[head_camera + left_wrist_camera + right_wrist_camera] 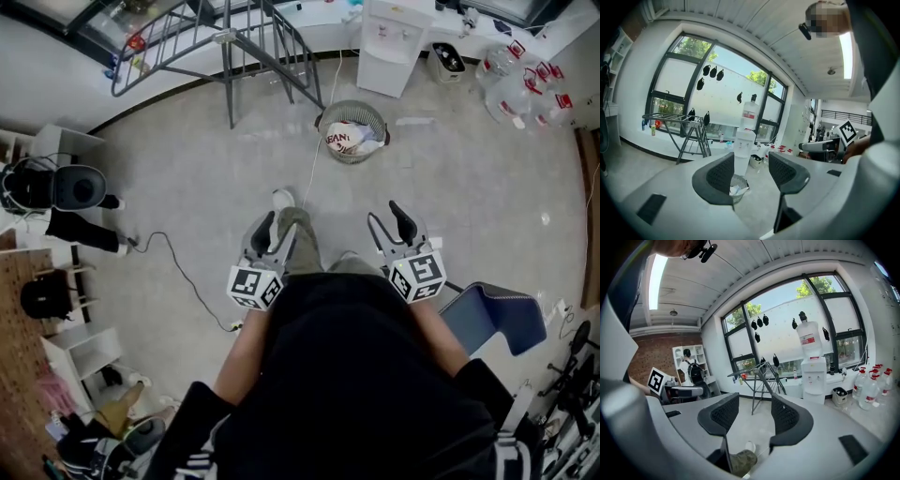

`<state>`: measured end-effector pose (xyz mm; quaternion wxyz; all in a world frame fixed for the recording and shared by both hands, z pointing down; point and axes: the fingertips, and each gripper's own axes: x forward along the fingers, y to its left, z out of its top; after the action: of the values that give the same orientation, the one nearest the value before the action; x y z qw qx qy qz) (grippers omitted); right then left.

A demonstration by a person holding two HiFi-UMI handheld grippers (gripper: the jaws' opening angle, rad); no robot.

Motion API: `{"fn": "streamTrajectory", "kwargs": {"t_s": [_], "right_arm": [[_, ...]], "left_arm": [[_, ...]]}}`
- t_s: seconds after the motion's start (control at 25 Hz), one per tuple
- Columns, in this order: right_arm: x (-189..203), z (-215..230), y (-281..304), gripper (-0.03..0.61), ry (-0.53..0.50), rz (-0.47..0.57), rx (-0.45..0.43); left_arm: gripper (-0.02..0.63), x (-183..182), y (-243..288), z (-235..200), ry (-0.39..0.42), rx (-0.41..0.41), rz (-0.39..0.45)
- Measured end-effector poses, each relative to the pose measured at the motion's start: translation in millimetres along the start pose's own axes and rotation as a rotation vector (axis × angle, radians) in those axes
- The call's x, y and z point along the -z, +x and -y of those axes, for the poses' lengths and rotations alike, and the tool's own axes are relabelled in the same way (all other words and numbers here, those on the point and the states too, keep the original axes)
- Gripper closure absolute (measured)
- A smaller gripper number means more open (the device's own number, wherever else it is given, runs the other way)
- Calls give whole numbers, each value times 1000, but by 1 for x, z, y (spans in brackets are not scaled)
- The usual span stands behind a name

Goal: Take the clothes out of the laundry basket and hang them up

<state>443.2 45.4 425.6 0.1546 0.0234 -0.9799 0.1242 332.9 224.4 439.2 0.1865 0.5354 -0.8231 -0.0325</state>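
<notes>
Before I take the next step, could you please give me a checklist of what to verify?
1. The left gripper open and empty: ok, jaws apart, nothing between them.
2. The right gripper open and empty: ok, likewise.
3. The clothes in the laundry basket: ok, a light bundle lies inside.
4. Basket within reach: not ok, it stands well ahead on the floor.
5. The drying rack free: ok, the bars that show are bare.
6. Walkway: not ok, a thin cord runs toward the basket.
</notes>
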Motion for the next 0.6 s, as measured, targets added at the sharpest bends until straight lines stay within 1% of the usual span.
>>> {"fn": "streamTrajectory", "kwargs": {"t_s": [0.12,0.2,0.28,0.36,0.52,0.6], "right_arm": [[1,8,21,394,11,-31,30],[-4,15,39,394,39,-45,58],[-13,21,62,394,63,-52,82],[-21,24,92,394,65,-68,93],[-38,29,167,394,54,-117,117],[-50,31,206,394,75,-126,147]], "left_arm": [[405,-2,23,-27,-32,15,-6],[402,-5,41,-42,-52,44,-15],[400,-13,61,-59,-51,74,-22],[400,-20,81,-81,-49,92,-29],[400,-33,121,-136,-77,122,-47],[398,-42,139,-158,-42,158,-79]]}}
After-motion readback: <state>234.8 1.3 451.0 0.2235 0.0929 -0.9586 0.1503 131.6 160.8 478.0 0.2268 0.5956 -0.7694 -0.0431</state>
